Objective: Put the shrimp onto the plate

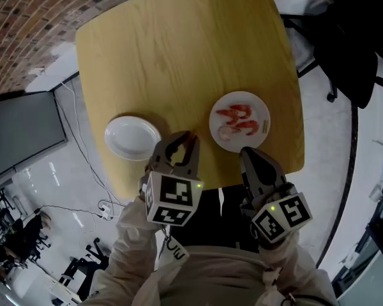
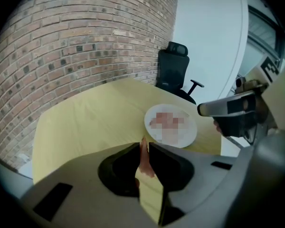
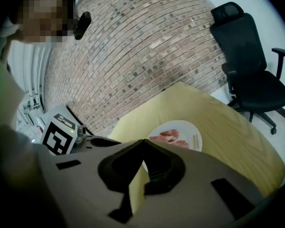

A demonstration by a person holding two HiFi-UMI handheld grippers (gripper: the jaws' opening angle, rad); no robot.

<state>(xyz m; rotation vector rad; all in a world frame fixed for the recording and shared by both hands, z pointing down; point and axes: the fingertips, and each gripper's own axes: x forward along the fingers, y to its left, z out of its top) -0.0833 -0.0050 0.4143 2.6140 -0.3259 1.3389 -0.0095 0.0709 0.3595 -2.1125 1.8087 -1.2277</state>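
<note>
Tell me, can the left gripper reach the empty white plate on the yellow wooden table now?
Probably yes: the left gripper, shut on a pink shrimp, hangs beside the empty white plate, with nothing standing between them.

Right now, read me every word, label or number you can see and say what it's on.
Nothing reads clearly.
Plate holding shrimp: yellowish print on the rim, too small to read.
Cubes on the left gripper and right gripper: black square markers only, no words.
Tag at the person's chest: print too small to make out.
</note>
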